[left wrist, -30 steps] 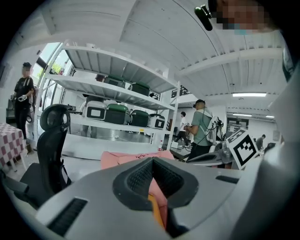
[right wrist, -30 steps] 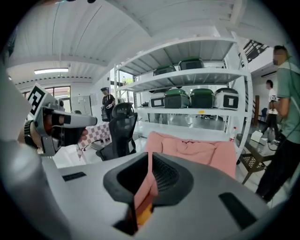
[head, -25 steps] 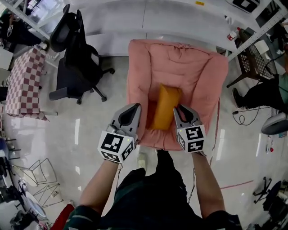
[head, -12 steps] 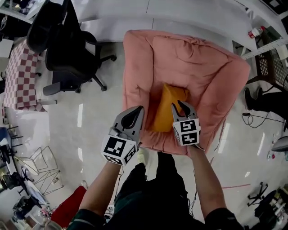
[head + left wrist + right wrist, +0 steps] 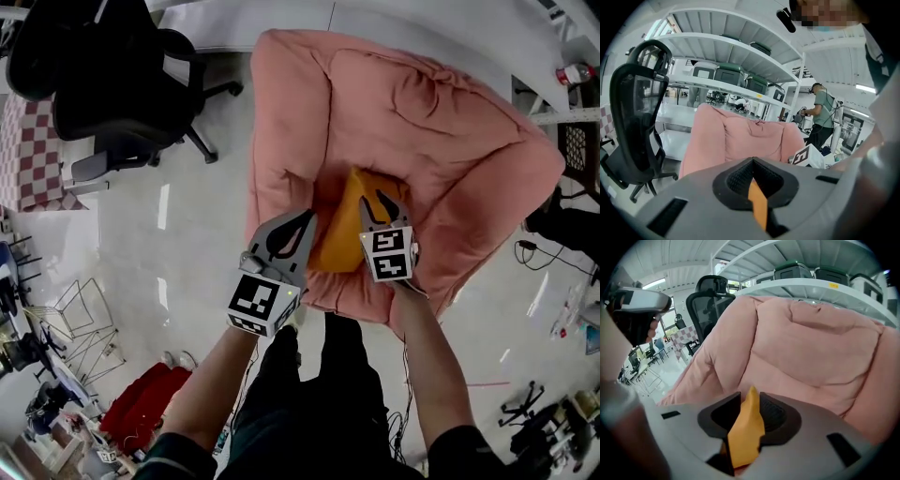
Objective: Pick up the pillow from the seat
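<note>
Both have sunk to the orange pillow [image 5: 342, 239] mid-frame: right gripper [image 5: 379, 199], jaws just widened, straddles its edge unclamped; left gripper [image 5: 302, 221] closed; grasp looks imminent.

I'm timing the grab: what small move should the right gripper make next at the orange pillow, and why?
Probably ease the right gripper a little lower onto the orange pillow before closing: its jaws have just been opening, the pillow's corner shows between them with no pad pressing it, and it lies on the pink armchair.
</note>
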The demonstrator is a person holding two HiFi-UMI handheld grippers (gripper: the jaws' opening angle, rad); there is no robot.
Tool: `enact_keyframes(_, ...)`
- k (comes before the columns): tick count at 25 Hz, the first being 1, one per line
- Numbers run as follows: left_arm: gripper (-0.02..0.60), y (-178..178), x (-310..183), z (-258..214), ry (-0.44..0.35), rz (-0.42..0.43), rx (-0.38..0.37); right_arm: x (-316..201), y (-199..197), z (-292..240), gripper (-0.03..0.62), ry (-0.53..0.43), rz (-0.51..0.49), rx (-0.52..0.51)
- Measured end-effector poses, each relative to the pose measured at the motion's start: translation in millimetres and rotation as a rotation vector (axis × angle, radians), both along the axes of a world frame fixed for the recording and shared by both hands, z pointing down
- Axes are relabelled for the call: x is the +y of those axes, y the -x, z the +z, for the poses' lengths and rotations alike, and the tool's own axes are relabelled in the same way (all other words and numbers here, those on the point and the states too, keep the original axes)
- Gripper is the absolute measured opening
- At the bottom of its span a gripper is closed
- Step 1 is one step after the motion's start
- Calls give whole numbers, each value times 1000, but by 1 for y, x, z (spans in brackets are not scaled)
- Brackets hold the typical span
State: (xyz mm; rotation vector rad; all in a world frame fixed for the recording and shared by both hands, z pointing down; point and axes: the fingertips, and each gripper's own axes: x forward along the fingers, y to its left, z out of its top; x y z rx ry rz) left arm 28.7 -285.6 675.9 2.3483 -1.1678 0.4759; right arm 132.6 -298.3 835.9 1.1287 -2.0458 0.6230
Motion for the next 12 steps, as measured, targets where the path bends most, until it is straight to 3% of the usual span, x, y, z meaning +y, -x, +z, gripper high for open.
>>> enact_keyframes(4, 0, 0, -6, 17, 30, -17, 7, -11, 6, 33, 144, 46, -40, 50)
enact_keyframes(12, 0, 2, -8, 39, 57, -32, 4, -26, 11, 67, 144, 45, -75, 96)
